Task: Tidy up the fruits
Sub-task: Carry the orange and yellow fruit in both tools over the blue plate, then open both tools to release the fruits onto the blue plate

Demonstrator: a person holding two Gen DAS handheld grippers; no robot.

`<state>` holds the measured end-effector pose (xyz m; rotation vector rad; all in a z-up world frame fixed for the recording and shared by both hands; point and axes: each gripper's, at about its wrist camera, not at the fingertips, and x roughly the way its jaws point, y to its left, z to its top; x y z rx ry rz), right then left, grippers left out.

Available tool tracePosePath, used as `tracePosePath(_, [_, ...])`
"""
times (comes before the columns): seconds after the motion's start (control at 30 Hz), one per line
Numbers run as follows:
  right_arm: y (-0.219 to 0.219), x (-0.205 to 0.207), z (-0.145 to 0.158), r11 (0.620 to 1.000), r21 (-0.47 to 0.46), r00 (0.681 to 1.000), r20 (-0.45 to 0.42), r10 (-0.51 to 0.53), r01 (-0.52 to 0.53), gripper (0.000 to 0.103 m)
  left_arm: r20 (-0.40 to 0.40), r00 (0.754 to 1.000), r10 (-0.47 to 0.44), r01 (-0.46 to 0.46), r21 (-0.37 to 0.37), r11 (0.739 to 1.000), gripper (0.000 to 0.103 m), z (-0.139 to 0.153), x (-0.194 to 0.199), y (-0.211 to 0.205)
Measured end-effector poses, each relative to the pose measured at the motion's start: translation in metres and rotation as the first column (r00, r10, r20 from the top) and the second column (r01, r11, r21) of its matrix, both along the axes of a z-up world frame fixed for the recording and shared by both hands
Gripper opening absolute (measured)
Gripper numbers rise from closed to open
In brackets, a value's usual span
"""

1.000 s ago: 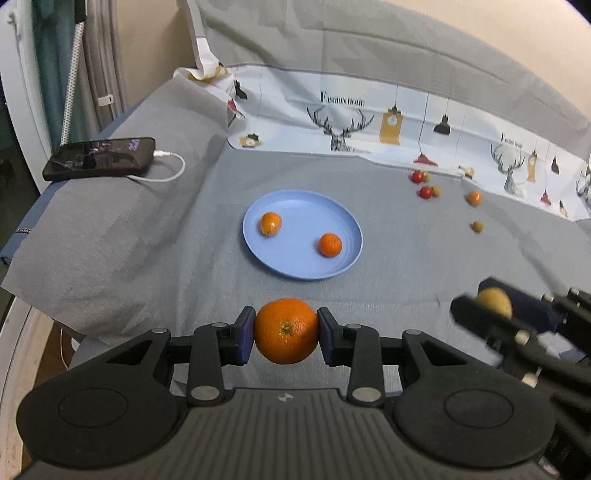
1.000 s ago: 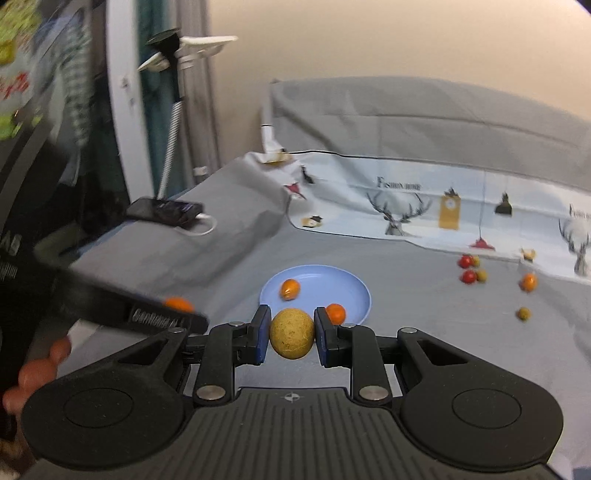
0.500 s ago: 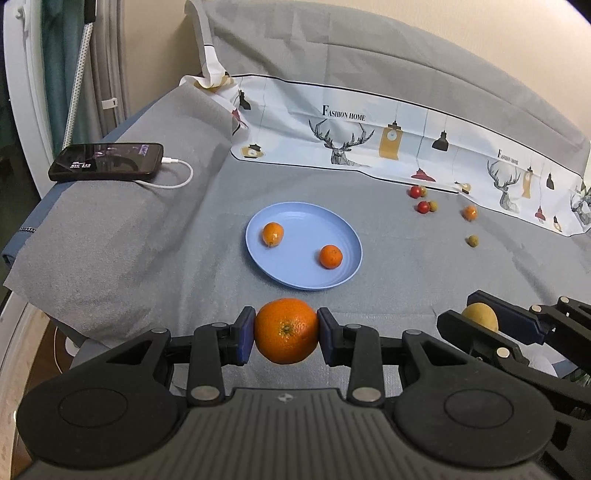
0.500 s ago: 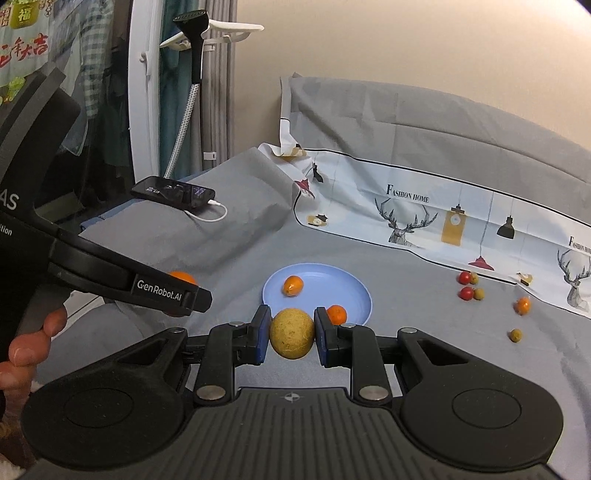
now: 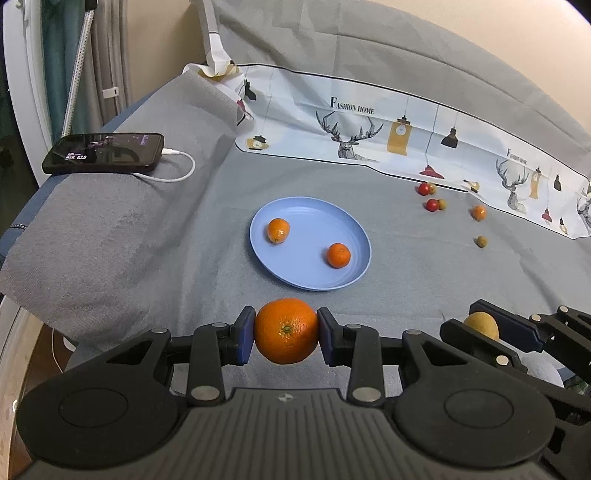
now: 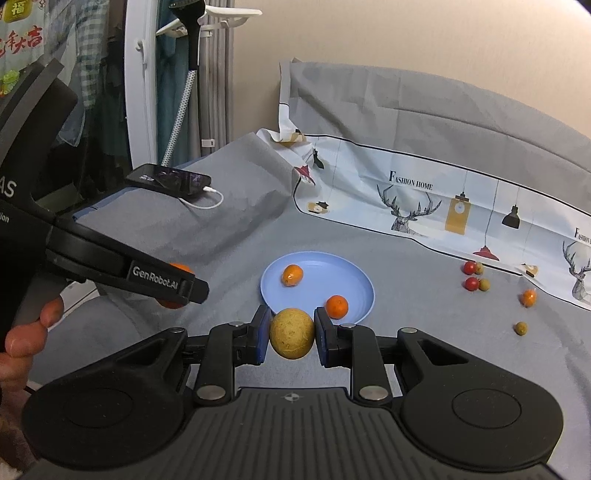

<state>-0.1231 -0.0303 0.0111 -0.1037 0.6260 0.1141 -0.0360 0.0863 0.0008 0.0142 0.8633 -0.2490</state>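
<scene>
Item: left tongs (image 5: 286,331) clamped on lg orange (image 5: 286,330); right tongs (image 6: 291,334) clamped on yellow-brown fruit (image 6: 291,333), both held just short of blue plate (image 5: 354,229). You: lower each onto bare plate area, clear of 2 sm oranges (image 5: 278,230) there, release low so nothing rolls.

Setting: a lived-in home room, makeshift work surface. Grey cloth (image 5: 110,258) was draped over a raised surface and up the beige wall behind. A printed decorative sheet (image 5: 369,136) (reading "Fashion Home", with deer heads and hanging lamps) lay along the back. A smartphone (image 5: 103,153) sat at the left edge, plugged into a white charging cable (image 5: 177,173). Clothing, including a checked shirt (image 6: 88,48), hung at far left beside a garment steamer (image 6: 188,55) on its stand. A red paper decoration with Chinese characters (image 6: 22,33) was posted above.
</scene>
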Motion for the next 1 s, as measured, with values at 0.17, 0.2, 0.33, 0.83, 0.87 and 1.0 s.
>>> tracePosePath(0.17, [-0.009, 0.022, -0.01, 1.0, -0.002, 1.0, -0.011, -0.026, 0.026, 0.026, -0.014, 1.0, 0.011, -0.011, 0.007, 1.0, 0.039, -0.007, 0.025, -0.004])
tracePosePath(0.2, [-0.012, 0.029, -0.014, 0.999, -0.003, 0.999, -0.014, -0.035, 0.035, 0.026, -0.017, 1.0, 0.012, -0.011, 0.009, 1.0, 0.039, -0.009, 0.031, -0.006])
tracePosePath(0.33, [-0.024, 0.06, -0.029, 0.998, -0.004, 0.997, -0.035, -0.066, 0.066, 0.026, -0.026, 1.0, 0.01, -0.009, 0.026, 1.0, 0.039, -0.019, 0.06, -0.015])
tracePosePath(0.83, [-0.059, 0.191, -0.109, 0.995, 0.015, 0.991, -0.1, -0.092, 0.094, 0.026, -0.085, 0.996, 0.009, -0.002, 0.084, 0.996, 0.039, -0.096, 0.184, -0.059])
tracePosePath(0.87, [-0.062, 0.198, -0.113, 0.995, 0.017, 0.99, -0.106, -0.093, 0.095, 0.026, -0.081, 0.997, 0.01, -0.002, 0.095, 0.995, 0.039, -0.1, 0.19, -0.061])
tracePosePath(1.0, [-0.07, 0.224, -0.131, 0.995, 0.021, 0.988, -0.126, -0.093, 0.097, 0.026, -0.074, 0.997, 0.006, 0.002, 0.109, 0.994, 0.04, -0.113, 0.208, -0.066])
